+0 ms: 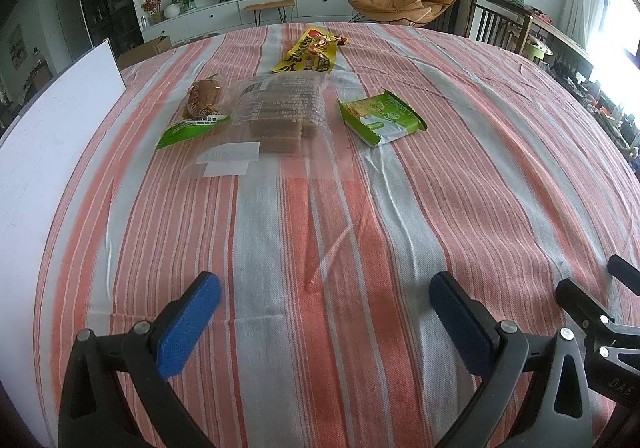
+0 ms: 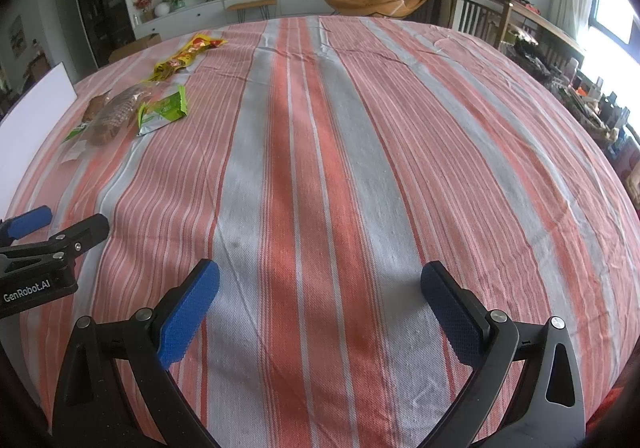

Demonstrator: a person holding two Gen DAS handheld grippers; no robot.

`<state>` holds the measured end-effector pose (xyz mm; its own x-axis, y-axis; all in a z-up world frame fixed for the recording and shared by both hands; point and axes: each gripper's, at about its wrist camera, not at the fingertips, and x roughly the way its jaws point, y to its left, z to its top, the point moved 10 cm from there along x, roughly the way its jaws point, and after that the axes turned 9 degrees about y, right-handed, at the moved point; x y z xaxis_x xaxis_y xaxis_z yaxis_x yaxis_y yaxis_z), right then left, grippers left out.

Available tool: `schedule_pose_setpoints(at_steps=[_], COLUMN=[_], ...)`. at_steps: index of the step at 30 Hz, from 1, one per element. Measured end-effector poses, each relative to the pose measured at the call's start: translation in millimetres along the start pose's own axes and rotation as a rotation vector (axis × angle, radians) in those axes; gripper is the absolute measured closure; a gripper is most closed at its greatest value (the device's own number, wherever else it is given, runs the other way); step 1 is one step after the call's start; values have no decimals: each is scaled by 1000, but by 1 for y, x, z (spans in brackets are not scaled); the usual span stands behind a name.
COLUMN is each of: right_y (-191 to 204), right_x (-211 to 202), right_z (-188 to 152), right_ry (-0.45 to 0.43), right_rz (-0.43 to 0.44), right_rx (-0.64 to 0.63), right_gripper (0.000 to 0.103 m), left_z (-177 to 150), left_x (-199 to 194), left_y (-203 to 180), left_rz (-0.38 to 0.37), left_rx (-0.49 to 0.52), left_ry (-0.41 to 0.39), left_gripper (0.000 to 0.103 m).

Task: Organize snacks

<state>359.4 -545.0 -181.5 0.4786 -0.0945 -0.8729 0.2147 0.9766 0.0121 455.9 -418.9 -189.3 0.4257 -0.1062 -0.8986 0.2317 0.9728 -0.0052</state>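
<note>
Both tongs, left tongs point(image 1: 324, 322) and right tongs point(image 2: 320, 310), gape wide, empty, hovering over striped surface point(image 2: 320, 168). Snacks far off: clear bag point(image 1: 276, 120), green packet point(image 1: 380, 120), yellow packet point(image 1: 310, 50), sausage pack point(image 1: 200, 108). Risks: clear bag overlaps sausage pack, may drag it; slippery film may slide; cloth may bunch.

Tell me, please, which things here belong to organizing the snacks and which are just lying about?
Job: yellow snack packet, clear bag of brown cakes, green cracker packet, green-ended bun packet.
Lying about: white board, striped tablecloth.
</note>
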Motion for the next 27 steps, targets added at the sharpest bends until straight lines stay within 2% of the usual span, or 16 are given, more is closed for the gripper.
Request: schedule_pose_setpoints(at_steps=[24, 27], right_y=[0, -1], right_x=[1, 2], right_z=[-1, -1], right_ry=[0, 0], right_rz=[-3, -6], right_rx=[6, 12], right_gripper=[1, 1], left_z=[-1, 7], left_x=[-1, 7], left_y=[0, 1], left_rz=[-1, -1], left_rx=[1, 2], left_ry=[-1, -1], left_gripper=[0, 0])
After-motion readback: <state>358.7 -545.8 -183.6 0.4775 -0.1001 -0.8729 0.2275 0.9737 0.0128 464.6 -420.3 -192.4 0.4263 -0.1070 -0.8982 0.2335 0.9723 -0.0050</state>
